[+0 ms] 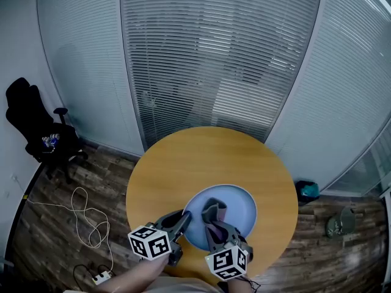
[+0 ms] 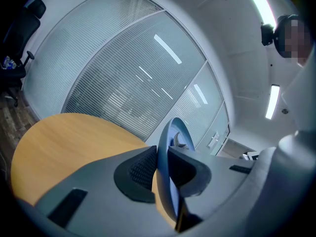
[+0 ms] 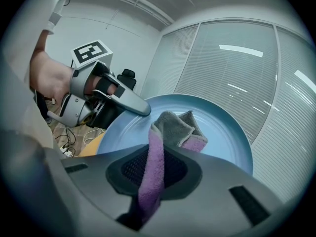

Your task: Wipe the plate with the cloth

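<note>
1. Left tool: jaws closed on the near-left rim of the blue plate.
2. Plate: at the near part of the round wooden counter.
3. Cloth, grey and purple: bunched against the plate's face, left of centre.
4. Right tool: jaws clamped on the cloth's near end.

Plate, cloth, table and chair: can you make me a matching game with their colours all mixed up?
Things:
1. plate
2. cloth
3. table
4. chair

Colours:
A. black
B. light blue
C. purple and grey
D. yellow-brown wood

Pairs: 1-B, 2-C, 3-D, 4-A.
</note>
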### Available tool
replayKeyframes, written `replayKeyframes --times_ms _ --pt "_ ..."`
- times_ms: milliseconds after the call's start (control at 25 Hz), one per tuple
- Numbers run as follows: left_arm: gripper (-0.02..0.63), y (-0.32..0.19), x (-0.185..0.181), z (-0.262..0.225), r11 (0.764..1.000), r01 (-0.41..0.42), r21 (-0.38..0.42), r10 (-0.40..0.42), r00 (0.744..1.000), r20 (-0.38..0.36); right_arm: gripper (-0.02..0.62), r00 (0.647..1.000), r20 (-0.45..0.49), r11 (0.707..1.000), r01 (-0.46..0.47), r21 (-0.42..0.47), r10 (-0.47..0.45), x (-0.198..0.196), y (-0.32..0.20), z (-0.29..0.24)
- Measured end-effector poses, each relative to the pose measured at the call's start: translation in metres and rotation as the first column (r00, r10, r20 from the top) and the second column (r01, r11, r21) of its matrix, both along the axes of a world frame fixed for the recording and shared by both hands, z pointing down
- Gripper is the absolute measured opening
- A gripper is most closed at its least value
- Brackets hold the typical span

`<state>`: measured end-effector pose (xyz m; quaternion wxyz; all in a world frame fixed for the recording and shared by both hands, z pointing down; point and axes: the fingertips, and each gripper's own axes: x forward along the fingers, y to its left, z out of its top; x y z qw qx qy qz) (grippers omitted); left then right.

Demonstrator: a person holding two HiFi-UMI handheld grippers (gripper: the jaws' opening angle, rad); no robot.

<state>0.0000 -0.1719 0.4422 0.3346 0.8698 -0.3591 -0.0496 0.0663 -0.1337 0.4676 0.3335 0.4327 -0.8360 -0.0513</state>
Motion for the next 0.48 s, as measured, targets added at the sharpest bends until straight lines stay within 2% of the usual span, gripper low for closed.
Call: replayKeyframes --times_ms 480 --pt "0.055 0.001 -0.004 -0.002 1.000 0.004 0.005 -0.004 1.000 -0.004 0.051 0.993 -0.007 0.993 -0.118 -0.004 0.118 0.044 -0.005 -0.001"
